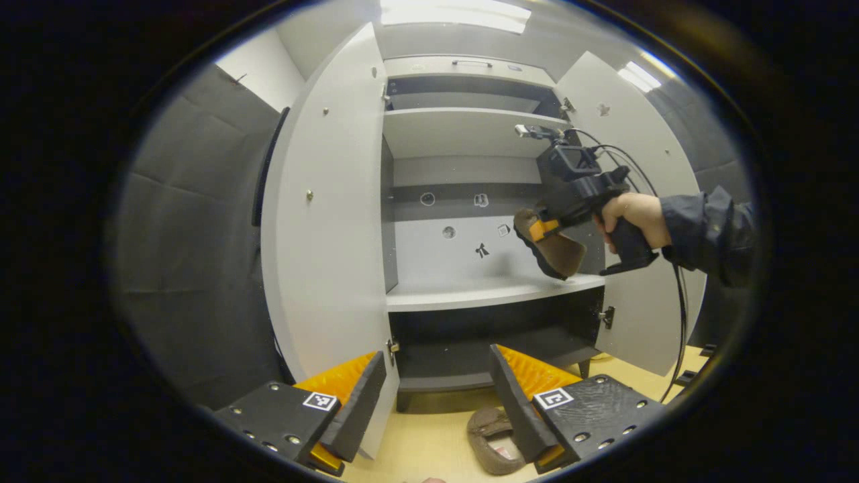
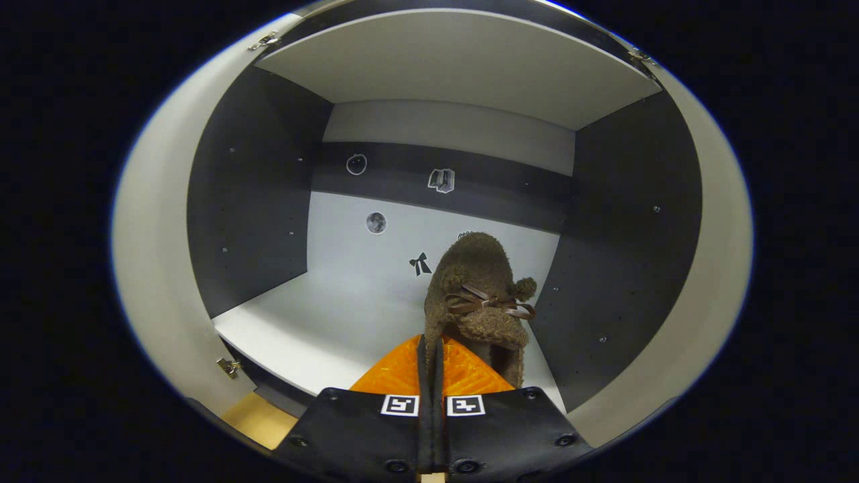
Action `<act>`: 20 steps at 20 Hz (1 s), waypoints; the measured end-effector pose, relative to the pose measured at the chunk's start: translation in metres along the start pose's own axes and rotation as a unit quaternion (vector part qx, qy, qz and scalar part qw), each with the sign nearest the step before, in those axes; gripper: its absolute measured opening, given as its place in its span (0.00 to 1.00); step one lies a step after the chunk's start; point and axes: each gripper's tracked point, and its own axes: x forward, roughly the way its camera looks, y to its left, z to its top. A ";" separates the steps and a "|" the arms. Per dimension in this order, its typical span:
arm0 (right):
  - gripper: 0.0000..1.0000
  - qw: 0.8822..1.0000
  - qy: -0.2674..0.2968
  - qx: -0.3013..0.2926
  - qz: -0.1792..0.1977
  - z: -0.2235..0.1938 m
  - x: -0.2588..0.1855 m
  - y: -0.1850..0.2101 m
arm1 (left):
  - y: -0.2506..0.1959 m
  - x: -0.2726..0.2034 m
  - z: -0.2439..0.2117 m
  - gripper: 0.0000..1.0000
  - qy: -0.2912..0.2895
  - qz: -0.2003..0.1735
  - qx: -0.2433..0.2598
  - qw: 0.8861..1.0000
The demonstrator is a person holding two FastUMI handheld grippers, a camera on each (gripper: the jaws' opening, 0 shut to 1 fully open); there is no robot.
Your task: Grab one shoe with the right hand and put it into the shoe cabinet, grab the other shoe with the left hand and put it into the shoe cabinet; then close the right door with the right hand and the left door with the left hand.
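The shoe cabinet [image 1: 463,134] stands in front with both doors open. In the left gripper view my right gripper [image 1: 540,228], held by a hand, is shut on a brown fuzzy shoe [image 1: 560,255] just above the middle shelf [image 1: 470,292], at its right side. The right gripper view shows that shoe [image 2: 480,295] from behind, with a bow on top, pinched at its rim by my right gripper [image 2: 429,345] over the white shelf [image 2: 322,322]. The other brown shoe [image 1: 490,436] lies on the floor below my open left gripper [image 1: 437,359], partly hidden by one finger.
The left door [image 1: 329,235] swings out towards me and the right door [image 1: 644,201] stands open behind the hand and its cable. Further shelves sit above and a dark compartment below. The floor [image 1: 429,443] is light wood. Small stickers mark the cabinet's back panel.
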 end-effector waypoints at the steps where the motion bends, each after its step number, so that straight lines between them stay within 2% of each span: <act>1: 0.01 1.000 0.006 -0.001 -0.004 0.000 0.008 -0.002 | 0.000 0.000 0.000 0.90 0.000 -0.001 0.000 1.000; 7: 0.00 0.999 0.040 -0.014 -0.011 -0.015 0.048 -0.003 | -0.003 0.007 -0.008 0.90 0.007 -0.005 -0.003 1.000; 9: 0.04 0.999 0.043 -0.019 -0.023 -0.015 0.056 -0.005 | -0.006 0.009 -0.010 0.90 0.011 -0.007 -0.004 1.000; 10: 0.07 0.999 0.044 -0.016 -0.026 -0.015 0.058 -0.006 | -0.006 0.009 -0.010 0.97 0.010 -0.007 -0.004 1.000; 11: 0.08 0.998 0.044 -0.014 -0.032 -0.014 0.060 -0.008 | -0.007 0.011 -0.009 0.90 0.010 -0.008 -0.003 1.000; 14: 0.30 0.999 0.032 -0.003 -0.032 -0.007 0.058 -0.008 | -0.009 0.013 -0.010 0.90 0.010 -0.010 -0.001 1.000; 15: 0.41 0.999 0.024 -0.001 -0.031 -0.004 0.054 -0.009 | -0.009 0.014 -0.010 0.97 0.011 -0.010 0.000 1.000; 16: 0.60 0.999 0.015 0.003 -0.028 0.000 0.049 -0.009 | -0.009 0.014 -0.011 0.90 0.013 -0.010 0.000 1.000; 19: 0.99 0.999 -0.029 0.029 -0.028 0.013 0.028 -0.012 | -0.009 0.016 -0.015 0.90 0.017 -0.010 0.001 1.000; 20: 0.98 0.998 -0.044 0.039 -0.025 0.018 0.018 -0.012 | -0.008 0.017 -0.015 0.90 0.018 -0.009 0.001 1.000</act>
